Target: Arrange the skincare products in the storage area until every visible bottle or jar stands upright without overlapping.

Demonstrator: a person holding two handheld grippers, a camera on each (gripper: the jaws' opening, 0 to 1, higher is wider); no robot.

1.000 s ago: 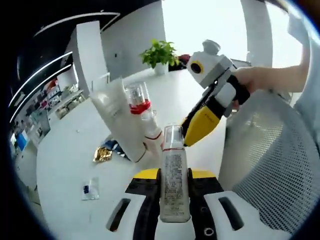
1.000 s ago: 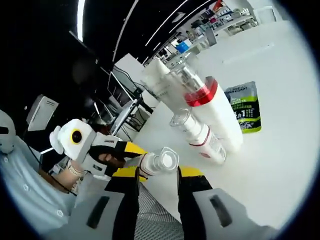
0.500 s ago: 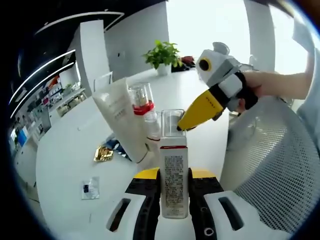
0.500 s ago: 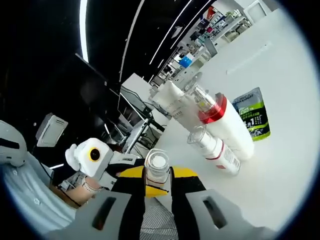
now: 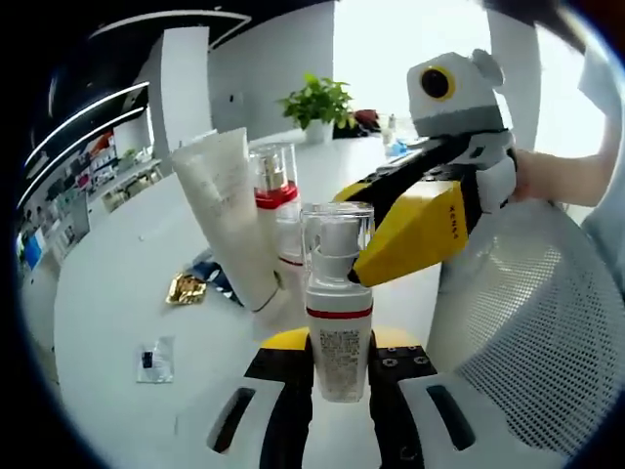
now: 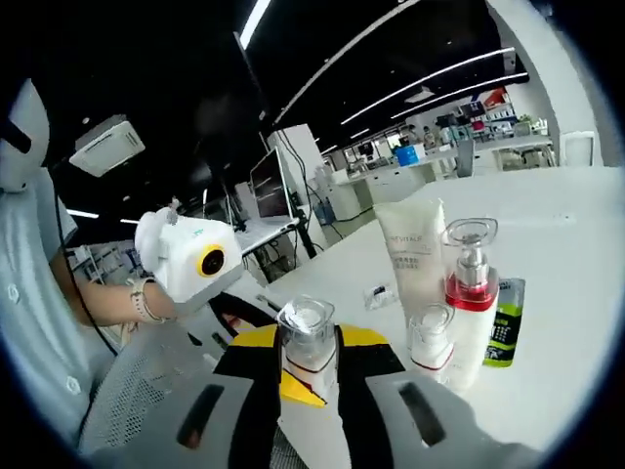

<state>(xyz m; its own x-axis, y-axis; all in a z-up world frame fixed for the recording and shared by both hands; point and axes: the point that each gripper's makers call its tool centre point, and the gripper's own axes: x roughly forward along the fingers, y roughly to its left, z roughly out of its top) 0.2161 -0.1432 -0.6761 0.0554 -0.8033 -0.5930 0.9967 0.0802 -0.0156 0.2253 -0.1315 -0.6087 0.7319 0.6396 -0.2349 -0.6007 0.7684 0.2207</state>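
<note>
Left gripper (image 5: pixel 339 376): jaws clenching the lower body of a small pump bottle (image 5: pixel 338 313) with a red band and clear cap, which is standing upright between them at 6 o'clock of the left gripper view. Right gripper (image 6: pixel 309 376): in the right gripper view its jaws are bracketing the same bottle's (image 6: pixel 307 344) clear cap and neck at 6 o'clock, appearing to be pressing on it, though contact on both sides cannot be told for certain; in the left gripper view its yellow jaw tips (image 5: pixel 415 230) are reaching in from 2 o'clock and meeting the bottle just under the cap, a person's hand (image 5: pixel 547 181) holding it at 3 o'clock. Beyond the held bottle, toward 11 o'clock in the left gripper view, a white tube (image 5: pixel 227 220) is standing on its cap, with a tall white pump bottle (image 5: pixel 273 195) banded in red just beside it and a smaller pump bottle (image 5: pixel 290 239) in front, all upright on the white table (image 5: pixel 107 293). A gold sachet (image 5: pixel 183 287) and a small clear packet (image 5: pixel 152 359) are lying flat at 9 o'clock. A green sachet (image 6: pixel 506 334) is lying beside the group in the right gripper view. A potted plant (image 5: pixel 317 101) is sitting at 12 o'clock, and a mesh chair (image 5: pixel 527 322) is occupying 4 o'clock.
</note>
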